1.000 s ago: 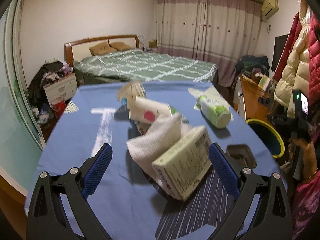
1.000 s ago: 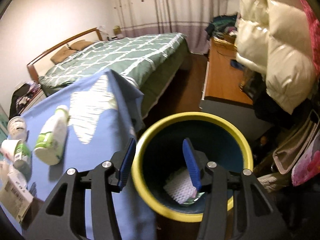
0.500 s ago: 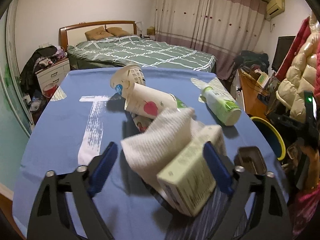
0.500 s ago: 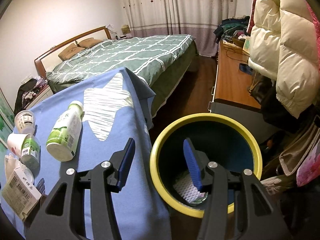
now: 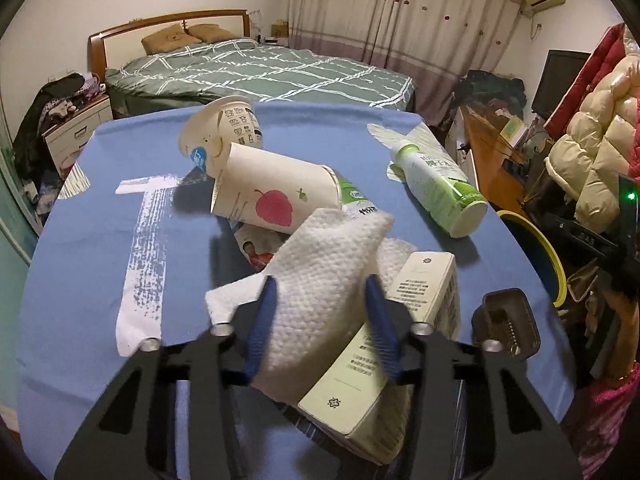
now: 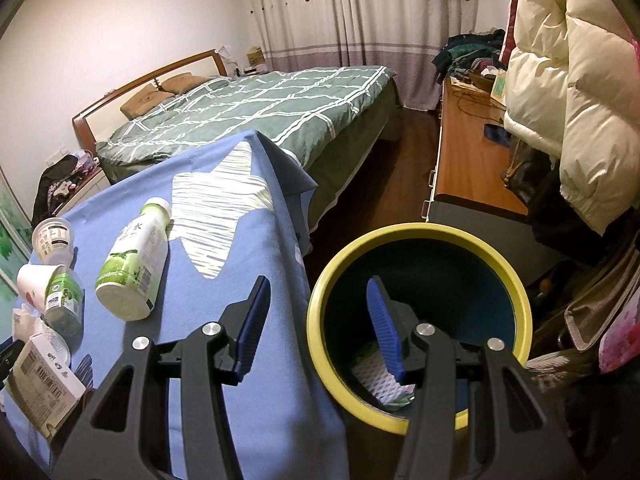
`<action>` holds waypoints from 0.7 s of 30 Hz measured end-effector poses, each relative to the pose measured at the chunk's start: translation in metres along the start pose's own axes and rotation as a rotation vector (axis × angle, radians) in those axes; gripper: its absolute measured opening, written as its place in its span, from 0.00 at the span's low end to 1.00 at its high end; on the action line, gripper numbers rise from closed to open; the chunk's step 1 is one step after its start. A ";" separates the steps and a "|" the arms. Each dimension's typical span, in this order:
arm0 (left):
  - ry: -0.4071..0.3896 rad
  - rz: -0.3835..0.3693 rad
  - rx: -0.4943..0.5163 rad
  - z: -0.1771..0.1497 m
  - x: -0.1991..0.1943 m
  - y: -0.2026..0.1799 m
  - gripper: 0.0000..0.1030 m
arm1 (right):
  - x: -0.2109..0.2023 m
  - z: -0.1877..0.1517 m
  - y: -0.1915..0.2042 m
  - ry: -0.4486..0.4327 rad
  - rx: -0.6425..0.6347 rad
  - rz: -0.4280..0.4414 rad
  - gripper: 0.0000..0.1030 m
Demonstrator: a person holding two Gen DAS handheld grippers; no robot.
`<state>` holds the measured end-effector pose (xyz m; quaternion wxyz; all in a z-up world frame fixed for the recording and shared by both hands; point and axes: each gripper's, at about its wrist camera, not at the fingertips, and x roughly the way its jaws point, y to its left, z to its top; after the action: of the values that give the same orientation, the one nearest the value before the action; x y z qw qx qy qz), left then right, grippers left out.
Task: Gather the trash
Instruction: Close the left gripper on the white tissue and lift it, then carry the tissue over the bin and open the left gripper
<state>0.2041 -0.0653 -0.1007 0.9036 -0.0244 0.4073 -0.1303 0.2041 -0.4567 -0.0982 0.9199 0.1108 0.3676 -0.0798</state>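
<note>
My left gripper (image 5: 320,292) has closed on a white paper towel (image 5: 328,268) that lies over a pale green carton (image 5: 384,360) on the blue table (image 5: 80,264). Behind it lie a paper cup with a red leaf (image 5: 276,200), a white yogurt cup (image 5: 224,128) and a green-and-white bottle (image 5: 440,188). My right gripper (image 6: 316,300) is open and empty above the table edge and the yellow-rimmed bin (image 6: 420,236), which holds white trash (image 6: 376,376). The bottle (image 6: 132,260) and the carton (image 6: 40,384) show at the left in the right wrist view.
A small dark box (image 5: 508,328) sits at the table's right edge. A bed (image 5: 260,72) stands beyond the table. A wooden desk (image 6: 468,148) and hanging puffer jackets (image 6: 568,80) are at the right beside the bin.
My left gripper has moved in over the pile and its fingers have closed from wide open onto the paper towel. My right gripper has risen and drawn back from the bin, staying open.
</note>
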 end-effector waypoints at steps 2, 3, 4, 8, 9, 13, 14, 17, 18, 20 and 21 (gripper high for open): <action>-0.008 -0.005 0.003 0.000 -0.002 0.000 0.19 | -0.001 0.000 -0.001 -0.002 0.004 0.004 0.47; -0.014 -0.009 0.003 0.000 -0.004 0.000 0.14 | -0.002 -0.001 -0.002 -0.004 0.007 0.007 0.47; -0.029 -0.011 0.002 0.001 -0.008 0.000 0.09 | -0.003 -0.001 -0.002 -0.006 0.008 0.010 0.47; -0.088 -0.007 0.013 0.007 -0.028 -0.003 0.05 | -0.008 -0.001 -0.001 -0.014 0.008 0.020 0.47; -0.108 -0.004 0.019 0.011 -0.036 -0.004 0.05 | -0.010 -0.001 -0.001 -0.017 0.009 0.022 0.47; -0.178 0.001 0.045 0.026 -0.065 -0.011 0.04 | -0.017 0.000 -0.002 -0.033 0.015 0.032 0.47; -0.191 0.003 0.053 0.029 -0.071 -0.013 0.04 | -0.018 0.000 -0.003 -0.037 0.017 0.034 0.47; -0.231 0.004 0.078 0.041 -0.090 -0.021 0.04 | -0.024 0.000 -0.004 -0.047 0.021 0.041 0.47; -0.239 0.002 0.085 0.044 -0.095 -0.024 0.04 | -0.025 0.000 -0.005 -0.051 0.021 0.042 0.47; -0.259 -0.006 0.101 0.049 -0.106 -0.033 0.04 | -0.029 -0.001 -0.007 -0.056 0.022 0.042 0.47; -0.265 -0.012 0.109 0.051 -0.109 -0.037 0.04 | -0.032 -0.002 -0.010 -0.060 0.027 0.044 0.47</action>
<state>0.1652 -0.0762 0.0186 0.9487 0.0055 0.2766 -0.1532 0.1782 -0.4633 -0.0789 0.9305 0.1286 0.3361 -0.0679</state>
